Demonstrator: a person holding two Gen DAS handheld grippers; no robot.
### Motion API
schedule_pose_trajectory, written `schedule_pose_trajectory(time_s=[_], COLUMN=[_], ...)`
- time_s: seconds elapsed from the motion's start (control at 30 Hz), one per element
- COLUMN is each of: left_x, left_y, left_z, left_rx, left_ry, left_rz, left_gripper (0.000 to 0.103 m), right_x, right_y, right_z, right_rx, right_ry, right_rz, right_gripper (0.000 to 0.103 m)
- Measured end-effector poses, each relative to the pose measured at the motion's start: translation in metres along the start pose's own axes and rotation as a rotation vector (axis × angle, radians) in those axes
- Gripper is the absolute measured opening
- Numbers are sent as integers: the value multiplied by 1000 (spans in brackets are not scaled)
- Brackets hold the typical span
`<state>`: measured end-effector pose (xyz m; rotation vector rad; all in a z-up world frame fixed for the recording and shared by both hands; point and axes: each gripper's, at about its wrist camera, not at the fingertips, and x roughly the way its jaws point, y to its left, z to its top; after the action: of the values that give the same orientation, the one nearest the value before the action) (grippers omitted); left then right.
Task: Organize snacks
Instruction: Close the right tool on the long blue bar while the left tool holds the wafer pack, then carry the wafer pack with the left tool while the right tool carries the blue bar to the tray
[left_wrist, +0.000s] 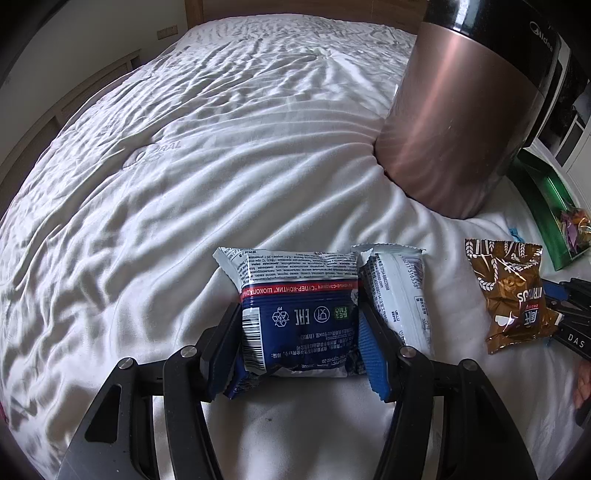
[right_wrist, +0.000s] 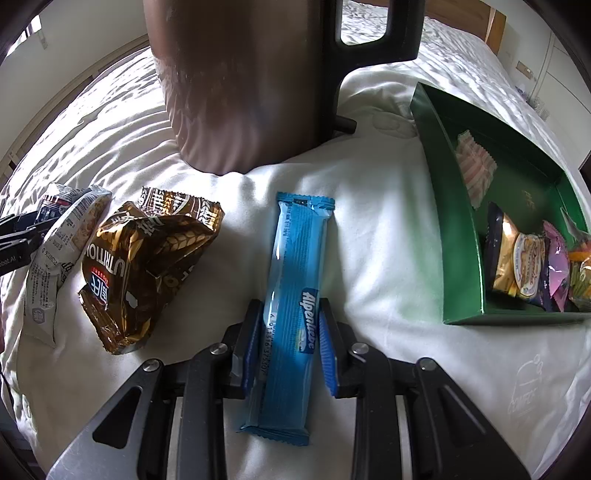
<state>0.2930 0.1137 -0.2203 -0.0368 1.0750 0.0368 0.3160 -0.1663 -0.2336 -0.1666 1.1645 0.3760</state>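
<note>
My left gripper (left_wrist: 299, 325) is shut on a blue-and-white biscuit pack (left_wrist: 295, 302) that rests on the white bed sheet. A white snack bar (left_wrist: 399, 291) lies against its right finger. A brown-gold snack bag (left_wrist: 513, 291) lies further right, also in the right wrist view (right_wrist: 147, 266). My right gripper (right_wrist: 288, 339) straddles a long blue Alpenliebe bar (right_wrist: 291, 295); its pads touch the bar's sides. A green tray (right_wrist: 461, 229) at the right holds several small snacks.
A tall copper-coloured kettle (left_wrist: 454, 122) with a black handle (right_wrist: 369, 48) stands on the bed behind the snacks. The white quilted sheet (left_wrist: 184, 147) stretches far to the left. A wooden headboard is at the far end.
</note>
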Motion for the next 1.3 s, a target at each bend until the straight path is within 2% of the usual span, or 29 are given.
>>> schedule_pose_trajectory(time_s=[0.2, 0.7, 0.97, 1.3], left_x=[-19, -76, -116, -152], left_y=[0, -5, -19, -60], left_z=[-2, -27, -41, -47], left_rx=[-7, 10, 14, 58], left_ry=[-50, -100, -131, -164], left_rz=[37, 105, 92, 50], left_gripper=[54, 54, 54, 55], right_x=[-6, -50, -91, -139], right_y=[-1, 11, 11, -8], right_z=[1, -16, -36, -63], right_rx=[12, -16, -26, -7], right_ry=[-10, -43, -76, -126], right_rz=[10, 13, 4, -23], right_gripper=[0, 0, 0, 0])
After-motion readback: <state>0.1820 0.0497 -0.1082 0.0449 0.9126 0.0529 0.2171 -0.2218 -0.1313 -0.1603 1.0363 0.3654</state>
